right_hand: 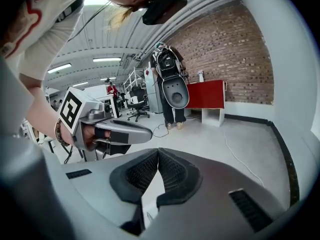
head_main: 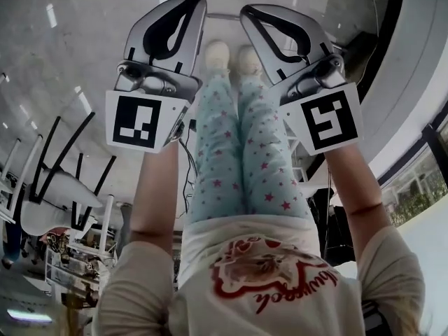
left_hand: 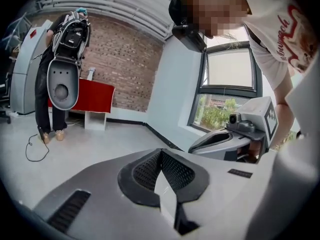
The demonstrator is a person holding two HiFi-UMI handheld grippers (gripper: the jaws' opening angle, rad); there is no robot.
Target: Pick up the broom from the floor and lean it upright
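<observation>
Left gripper [left_hand: 161, 153] and right gripper [right_hand: 158, 152] closed, empty

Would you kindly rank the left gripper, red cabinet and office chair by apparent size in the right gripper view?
1. left gripper, though it is by far the nearest
2. red cabinet
3. office chair

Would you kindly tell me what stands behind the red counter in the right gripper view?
A brick wall rises behind the red counter; the counter covers the wall's foot.
</observation>
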